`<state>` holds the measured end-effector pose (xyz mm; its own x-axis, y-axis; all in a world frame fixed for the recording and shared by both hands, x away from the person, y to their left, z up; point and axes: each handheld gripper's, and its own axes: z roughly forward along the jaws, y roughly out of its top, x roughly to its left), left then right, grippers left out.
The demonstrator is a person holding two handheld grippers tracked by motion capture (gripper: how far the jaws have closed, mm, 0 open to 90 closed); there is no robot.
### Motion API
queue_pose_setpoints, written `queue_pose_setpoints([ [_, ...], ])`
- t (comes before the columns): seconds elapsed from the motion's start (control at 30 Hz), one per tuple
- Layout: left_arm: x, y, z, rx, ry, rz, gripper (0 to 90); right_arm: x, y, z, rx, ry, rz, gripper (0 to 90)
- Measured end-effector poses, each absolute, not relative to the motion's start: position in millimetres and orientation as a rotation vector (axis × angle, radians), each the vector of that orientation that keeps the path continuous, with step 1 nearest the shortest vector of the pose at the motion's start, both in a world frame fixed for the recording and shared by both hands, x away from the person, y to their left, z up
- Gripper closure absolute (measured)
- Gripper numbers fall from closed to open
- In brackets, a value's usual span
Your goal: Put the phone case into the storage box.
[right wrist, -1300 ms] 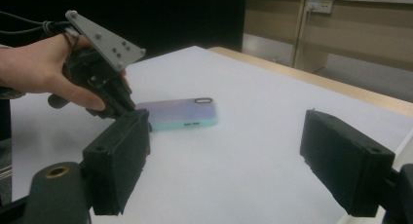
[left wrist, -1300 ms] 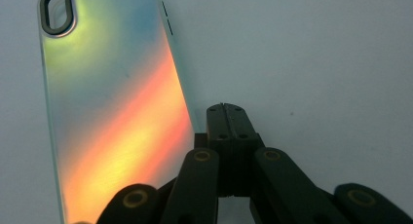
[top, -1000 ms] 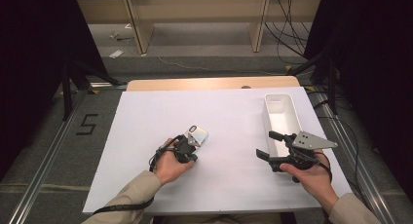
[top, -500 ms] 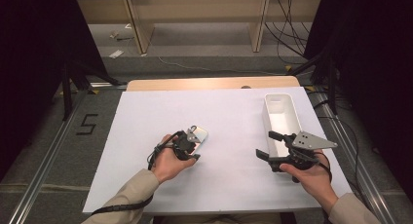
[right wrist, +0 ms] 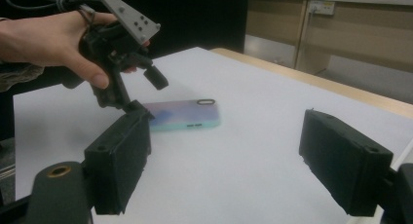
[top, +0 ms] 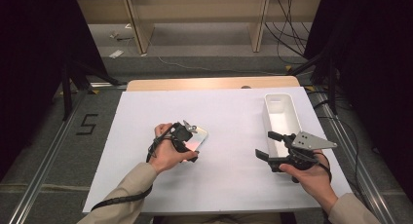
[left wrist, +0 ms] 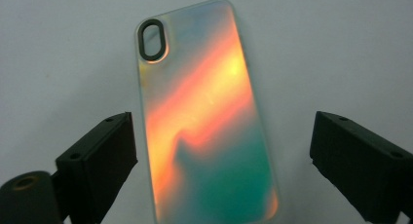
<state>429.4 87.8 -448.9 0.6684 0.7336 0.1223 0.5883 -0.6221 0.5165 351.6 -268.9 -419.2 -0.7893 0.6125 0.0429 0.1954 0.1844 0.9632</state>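
Observation:
A phone (top: pixel 198 138) with an iridescent orange-and-teal back lies flat, camera hole up, on the white table (top: pixel 229 109). My left gripper (top: pixel 186 137) hovers just over it. Its jaws have just been opening and now stand wide on either side of the phone (left wrist: pixel 204 121) without touching it. The right gripper view shows the phone (right wrist: pixel 182 114) lying free below my left gripper (right wrist: pixel 143 91). My right gripper (top: pixel 267 145) stands open and empty at the right, beside the white bin (top: pixel 267 118).
The long white bin runs along the table's right edge, and I see nothing in it. A wooden strip (top: pixel 209 83) borders the table's far edge. Dark frames and cables stand on the floor beyond.
The left gripper held the phone propped up a second ago. It has opened and lifted a little, and the phone now lies flat. The right gripper has not moved.

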Motion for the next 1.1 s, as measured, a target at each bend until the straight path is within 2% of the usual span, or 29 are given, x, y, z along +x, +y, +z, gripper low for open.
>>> queue_pose_setpoints([
  [0.5,454,85,-457,2.515,1.086,0.392,0.0,352,-269,-419,0.763,2.117,1.635,20.1],
  [1.1,463,82,-469,2.559,1.135,0.336,0.0,352,-269,-420,0.763,2.119,1.633,19.9],
])
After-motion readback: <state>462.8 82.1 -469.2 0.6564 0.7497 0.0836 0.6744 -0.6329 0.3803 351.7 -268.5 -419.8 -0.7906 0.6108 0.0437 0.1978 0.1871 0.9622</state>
